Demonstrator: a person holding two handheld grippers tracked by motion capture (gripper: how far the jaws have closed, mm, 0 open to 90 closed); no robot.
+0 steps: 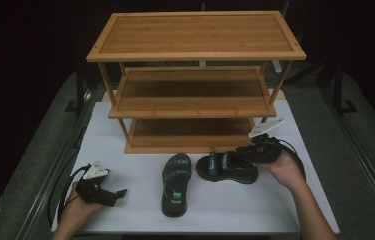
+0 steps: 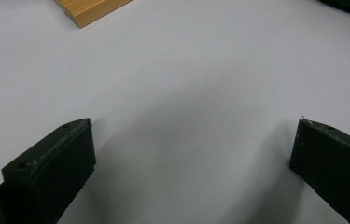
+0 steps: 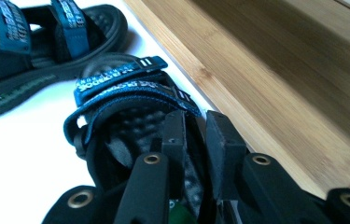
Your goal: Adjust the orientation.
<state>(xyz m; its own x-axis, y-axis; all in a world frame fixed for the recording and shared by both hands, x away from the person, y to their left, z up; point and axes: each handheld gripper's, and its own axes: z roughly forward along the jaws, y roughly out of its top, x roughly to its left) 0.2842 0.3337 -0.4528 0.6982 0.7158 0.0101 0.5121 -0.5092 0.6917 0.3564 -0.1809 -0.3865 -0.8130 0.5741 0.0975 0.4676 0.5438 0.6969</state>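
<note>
The sandal [image 1: 227, 166] that we hold lies sideways on the white table [image 1: 125, 150], just in front of the rack's [image 1: 195, 80] bottom shelf, its toe end toward the middle of the table and its heel end at our right gripper [image 1: 245, 151]. In the right gripper view the sandal [image 3: 130, 100] shows its blue straps and its nubbed black footbed, and our right gripper [image 3: 196, 140] has its jaws drawn narrow around the heel end, the pads pressed on the rim there. The wooden edge of the bottom shelf [image 3: 275, 93] runs close along one side of the sandal.

The second sandal [image 1: 176, 183] lies just beside the first, nearer the table's middle, with its length running from the rack toward us; the two are close, and we cannot tell whether they touch. It appears again at the upper left of the right gripper view [image 3: 37, 51].

Our left gripper [image 1: 117, 194] rests low over the table's near left part, well apart from both sandals. In the left gripper view its jaws stand wide with nothing between them, bare white table [image 2: 186, 93] ahead and a corner of the rack [image 2: 91, 9] at the top edge.
</note>
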